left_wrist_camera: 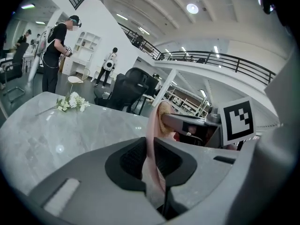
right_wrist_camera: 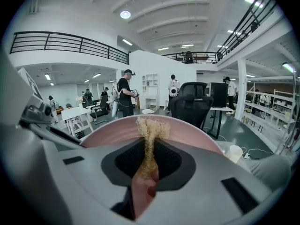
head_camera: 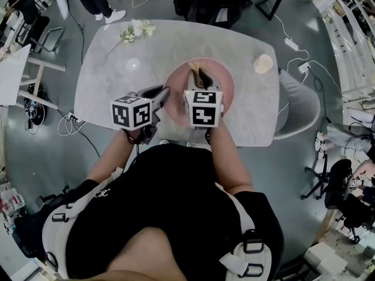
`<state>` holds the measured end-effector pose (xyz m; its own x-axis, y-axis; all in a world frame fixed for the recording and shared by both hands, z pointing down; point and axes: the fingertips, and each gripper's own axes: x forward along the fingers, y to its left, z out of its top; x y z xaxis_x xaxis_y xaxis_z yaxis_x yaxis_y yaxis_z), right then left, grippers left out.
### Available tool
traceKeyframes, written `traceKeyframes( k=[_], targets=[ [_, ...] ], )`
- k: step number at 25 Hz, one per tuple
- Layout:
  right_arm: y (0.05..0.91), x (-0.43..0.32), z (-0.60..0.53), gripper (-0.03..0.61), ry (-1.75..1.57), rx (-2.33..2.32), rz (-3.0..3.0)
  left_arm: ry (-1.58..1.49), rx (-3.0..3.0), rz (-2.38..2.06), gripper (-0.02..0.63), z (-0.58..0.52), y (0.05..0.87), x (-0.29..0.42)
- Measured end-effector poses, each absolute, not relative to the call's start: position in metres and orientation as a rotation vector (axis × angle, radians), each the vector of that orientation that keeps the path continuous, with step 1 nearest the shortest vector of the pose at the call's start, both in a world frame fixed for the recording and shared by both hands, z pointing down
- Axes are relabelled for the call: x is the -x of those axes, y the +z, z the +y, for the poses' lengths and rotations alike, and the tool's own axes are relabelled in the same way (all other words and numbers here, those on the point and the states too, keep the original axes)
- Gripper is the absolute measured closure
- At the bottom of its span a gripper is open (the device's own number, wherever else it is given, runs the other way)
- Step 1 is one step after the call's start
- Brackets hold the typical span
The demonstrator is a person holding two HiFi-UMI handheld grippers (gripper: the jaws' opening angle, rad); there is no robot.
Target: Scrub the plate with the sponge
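A pink plate is over the near middle of the grey table. My left gripper has the plate's left rim between its jaws. In the left gripper view the plate rises edge-on out of the left gripper, whose pads look closed on it. My right gripper reaches over the plate, shut on a tan fibrous sponge. In the right gripper view the sponge sticks up from the right gripper against the plate's face. The sponge touches the plate.
The marble table carries white flowers at the far left and a pale cup at the far right. A grey chair stands at the table's right side. People and office chairs are beyond the table.
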<state>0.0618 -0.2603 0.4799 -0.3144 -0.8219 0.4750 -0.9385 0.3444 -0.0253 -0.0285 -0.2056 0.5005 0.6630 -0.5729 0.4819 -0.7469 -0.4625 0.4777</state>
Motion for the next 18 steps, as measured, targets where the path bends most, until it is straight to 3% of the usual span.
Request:
traceKeyframes(
  k=[18],
  targets=[
    [0.505,-0.133,-0.264,0.517,0.360,-1.685,-1.971,0.209,-2.204,-1.093,0.568,-0.213,0.480,0.050]
  ],
)
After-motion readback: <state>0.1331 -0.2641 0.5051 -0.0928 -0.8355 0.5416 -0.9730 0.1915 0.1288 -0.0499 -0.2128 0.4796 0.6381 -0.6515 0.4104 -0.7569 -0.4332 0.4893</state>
